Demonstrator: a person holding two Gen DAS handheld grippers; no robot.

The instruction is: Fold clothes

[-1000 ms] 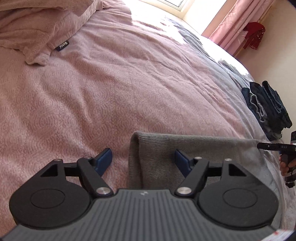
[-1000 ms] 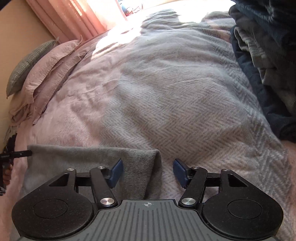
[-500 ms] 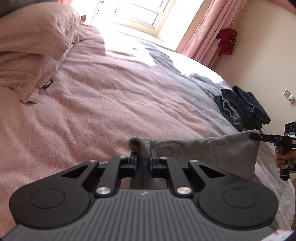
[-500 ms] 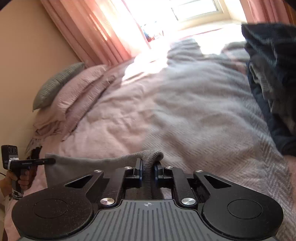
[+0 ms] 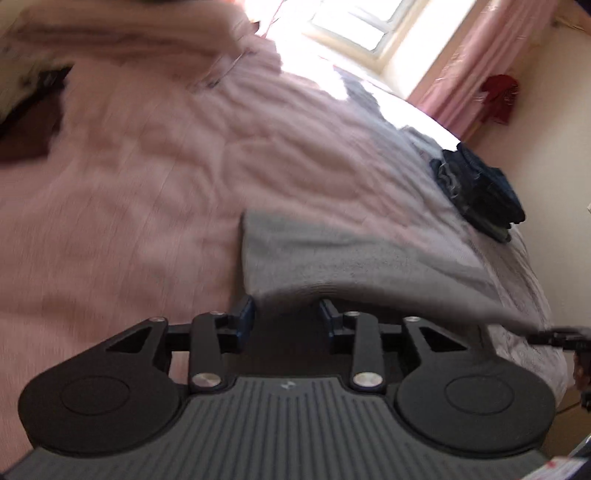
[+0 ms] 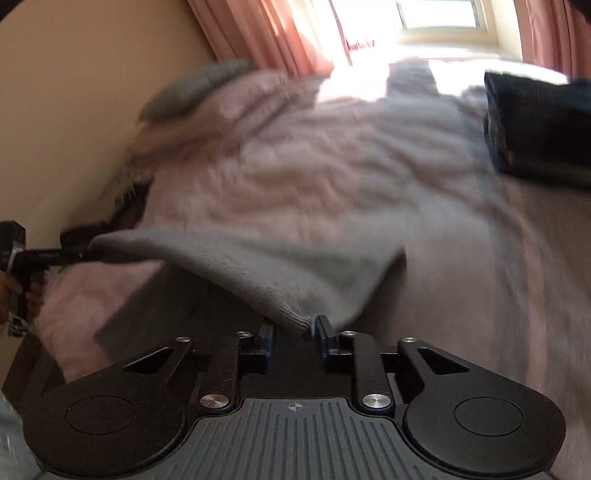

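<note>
Both claws, left claw (image 5: 287, 314) and right claw (image 6: 293, 334), have just been spreading, letting the grey jumper (image 5: 332, 258) fall folded onto the bed (image 5: 129, 184)

A pink bedspread (image 5: 155, 192) covers the bed, with a grey herringbone blanket (image 6: 436, 122) lying across its far side beneath a sunlit window (image 5: 354, 22) framed by pink curtains (image 6: 266, 33). A grey-green cushion (image 6: 192, 88) rests on pink pillows (image 6: 236, 107) against the wall, while something red (image 5: 498, 98), possibly a garment, hangs blurred beside the curtain.
</note>
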